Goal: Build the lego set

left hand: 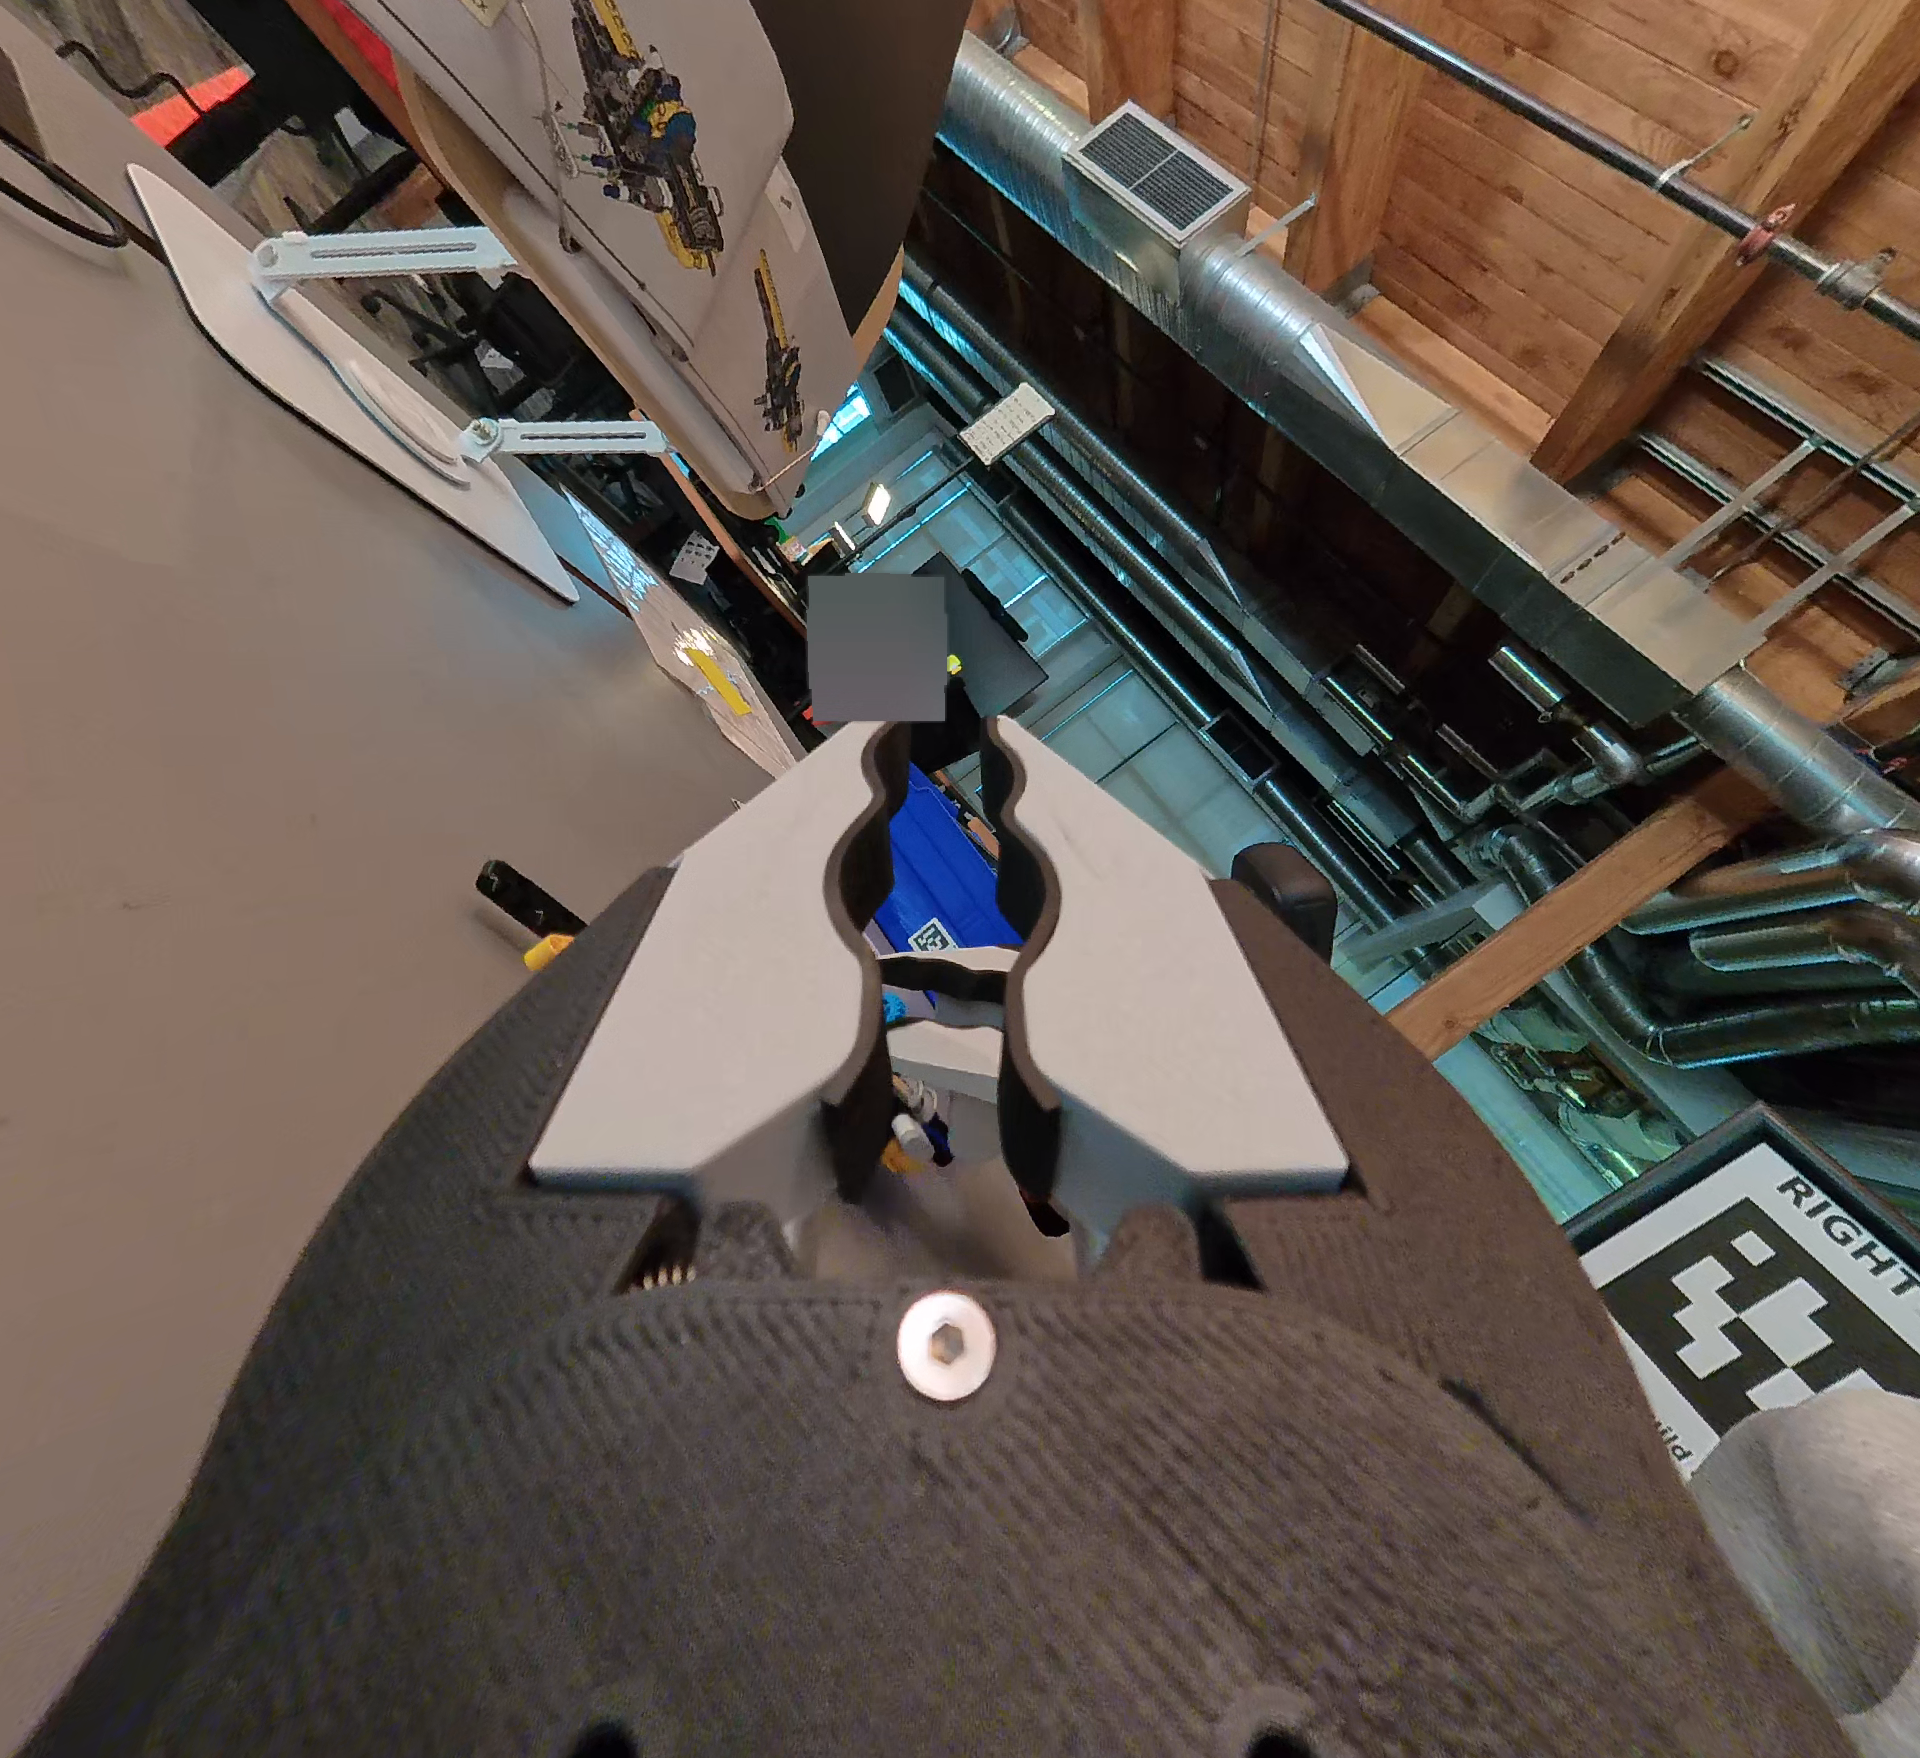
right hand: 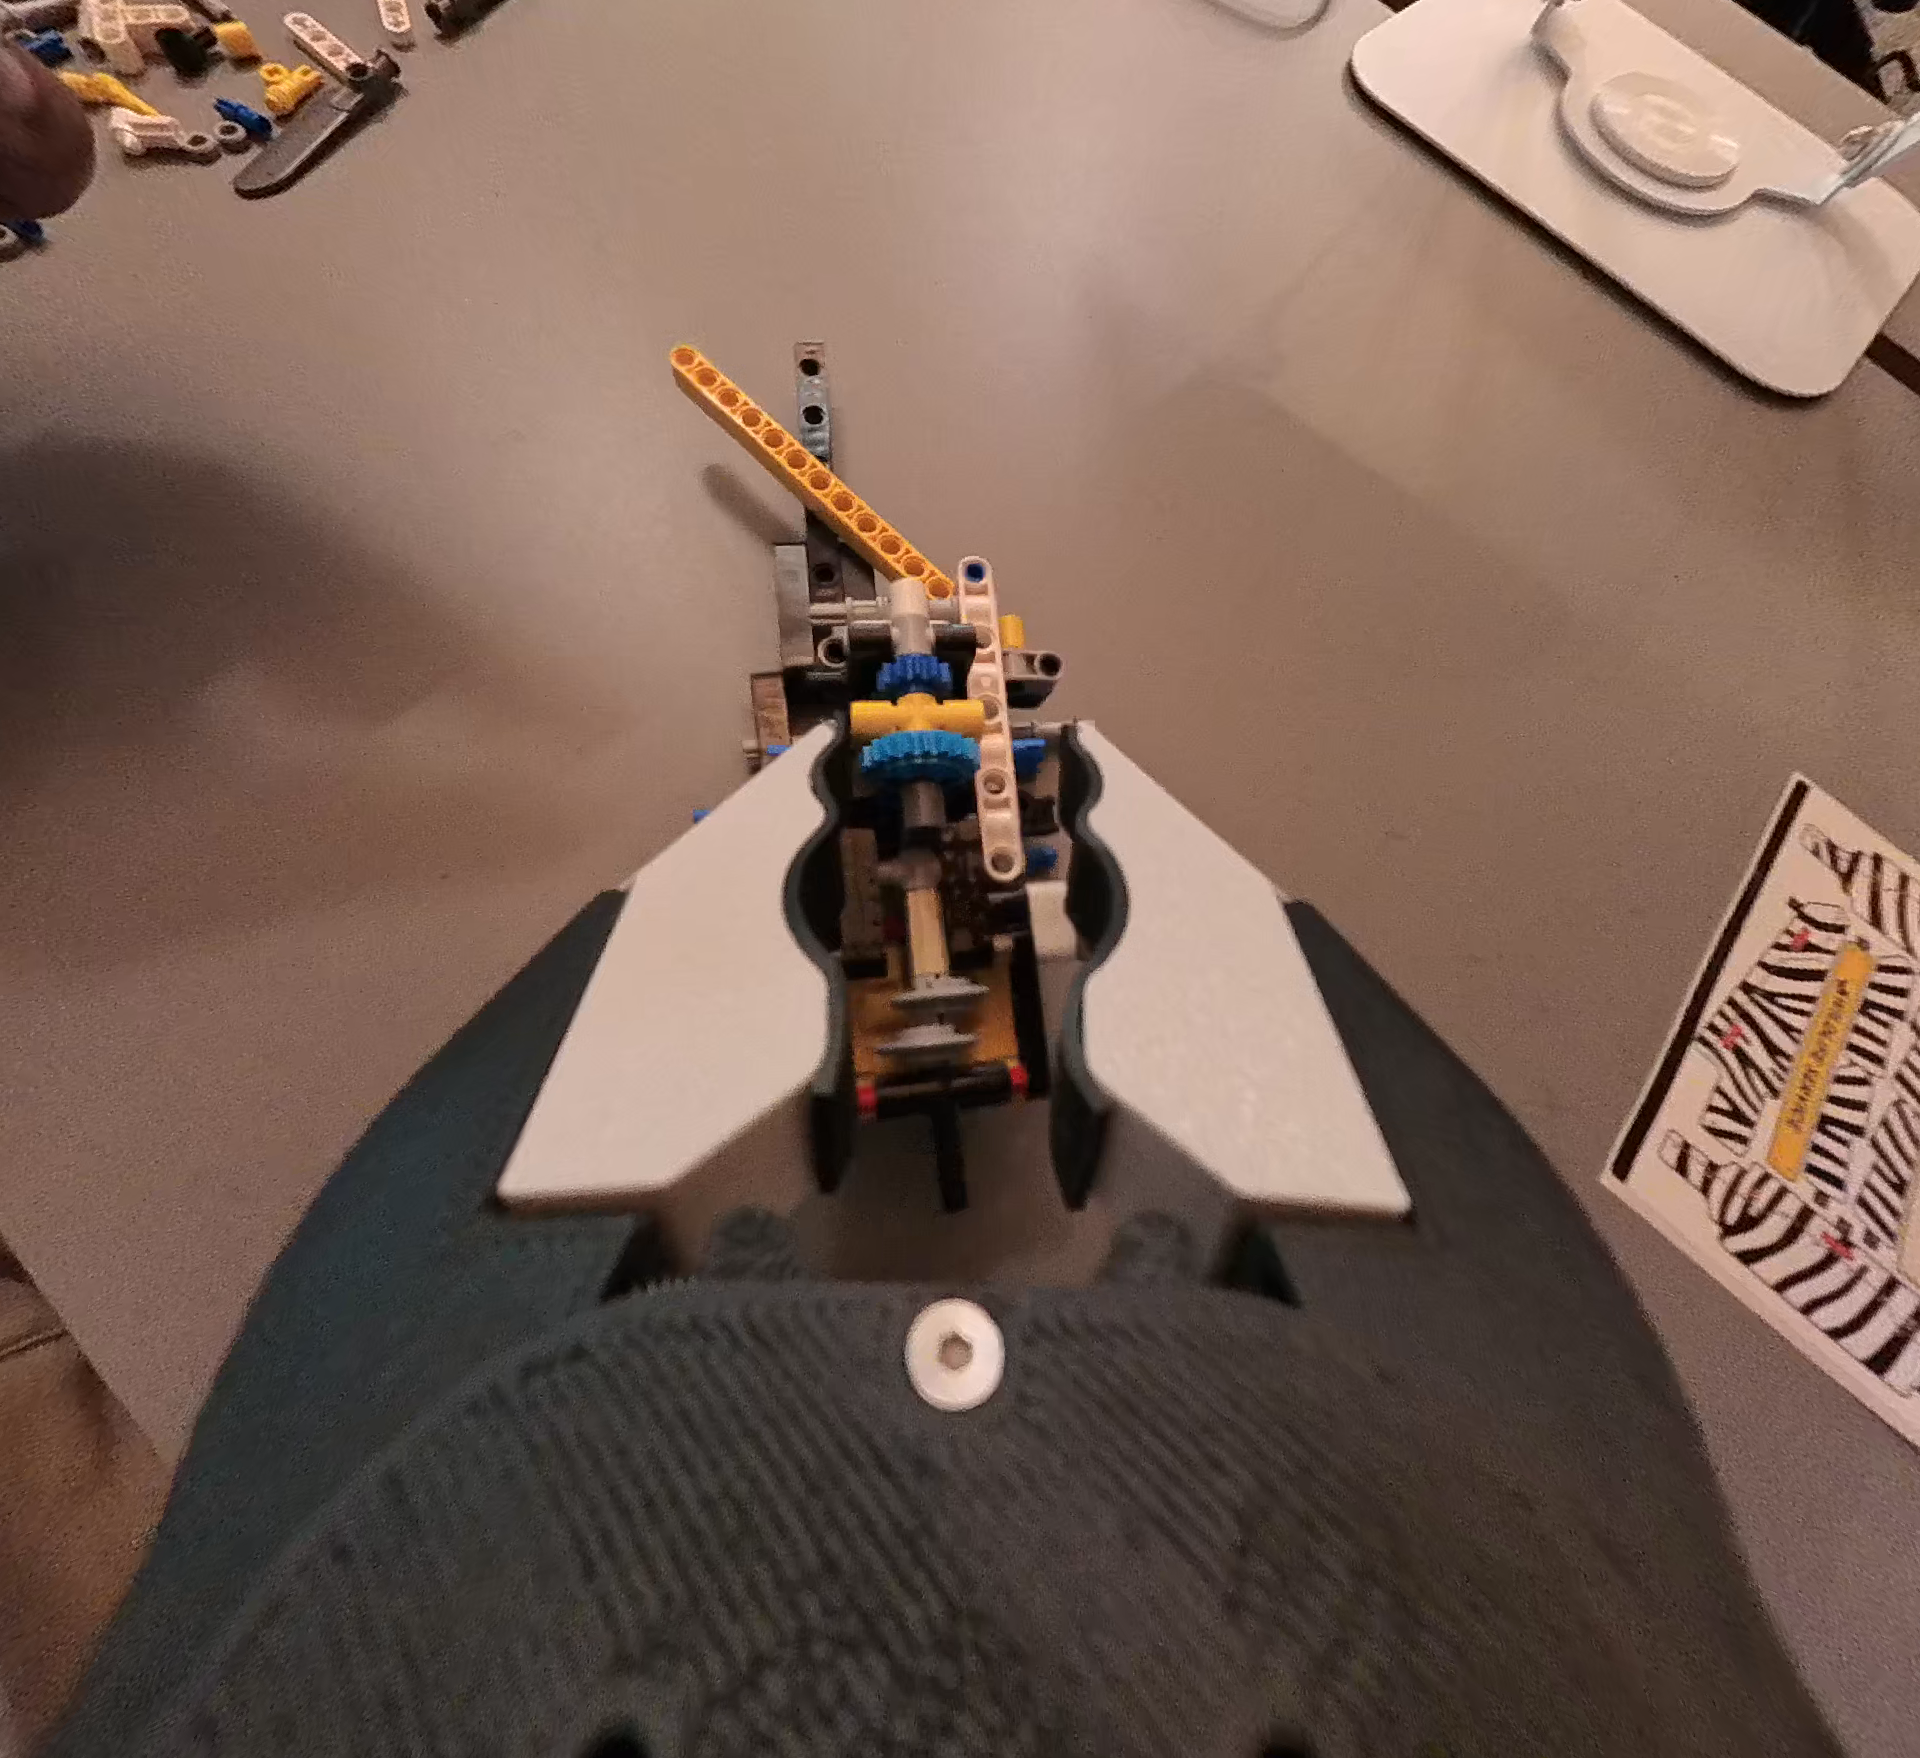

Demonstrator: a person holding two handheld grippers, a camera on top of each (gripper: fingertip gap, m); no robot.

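Note:
In the right wrist view my right gripper [right hand: 951,737] is shut on the half-built lego model [right hand: 940,877], its fingers on either side of the body. The model has blue gears, a white beam and a long yellow beam [right hand: 810,472] that points forward over the grey table [right hand: 1143,358]. In the left wrist view my left gripper [left hand: 945,732] is tilted up toward the ceiling. Its fingers stand a narrow gap apart and I see nothing gripped between them. Bits of the model [left hand: 909,1132] show through the gap.
Several loose lego parts [right hand: 239,35] lie at the far left, near a hand [right hand: 31,139]. A white tablet stand [right hand: 1662,150] is at the far right, and a striped sticker sheet [right hand: 1808,1085] lies on the right. A tablet with building instructions [left hand: 582,77] hangs above its stand [left hand: 343,358].

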